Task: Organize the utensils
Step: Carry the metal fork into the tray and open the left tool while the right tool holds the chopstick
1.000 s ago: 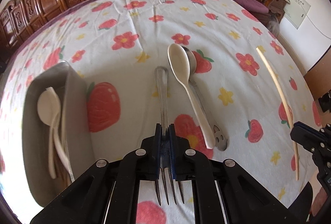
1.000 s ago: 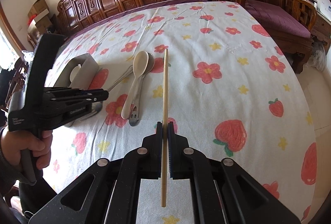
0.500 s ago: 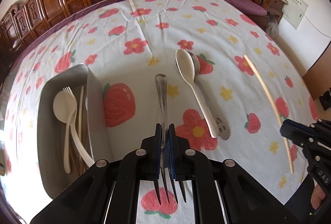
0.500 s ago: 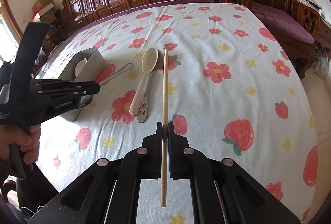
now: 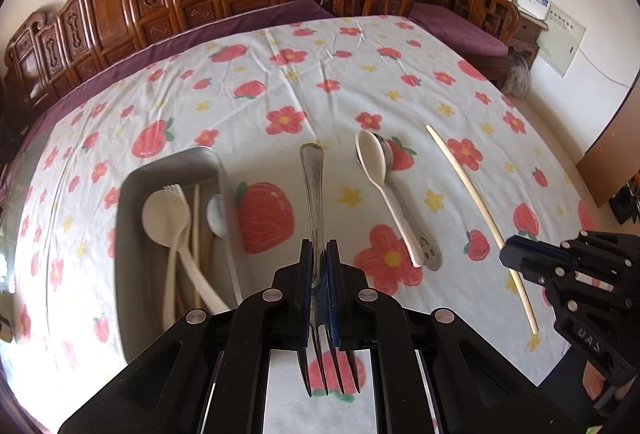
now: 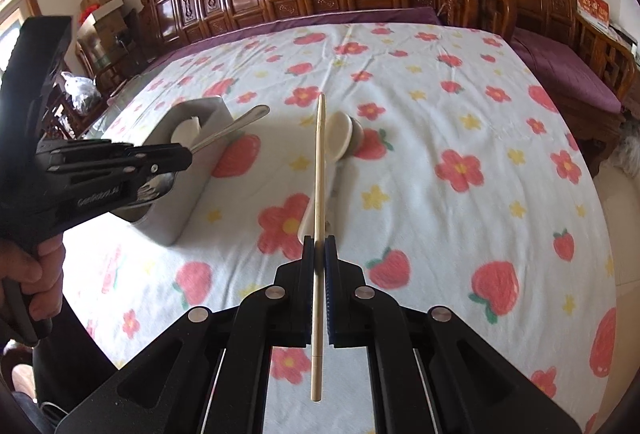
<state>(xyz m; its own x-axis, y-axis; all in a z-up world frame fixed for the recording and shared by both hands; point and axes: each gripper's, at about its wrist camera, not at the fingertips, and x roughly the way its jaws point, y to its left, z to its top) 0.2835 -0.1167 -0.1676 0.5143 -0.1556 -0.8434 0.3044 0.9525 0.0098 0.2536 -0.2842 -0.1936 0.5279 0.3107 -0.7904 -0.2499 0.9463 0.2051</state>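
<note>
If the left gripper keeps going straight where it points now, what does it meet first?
Probably bare tablecloth just right of the grey bin; the left gripper, holding the metal fork, seems clear of it, though depth is unclear.

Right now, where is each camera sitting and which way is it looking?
Left wrist: on the left hand-held gripper, looking down at its metal fork and the grey bin.
Right wrist: on the right hand-held gripper, looking along its chopstick; a hand shows.
Both see the white spoon on the flowered cloth.
</note>
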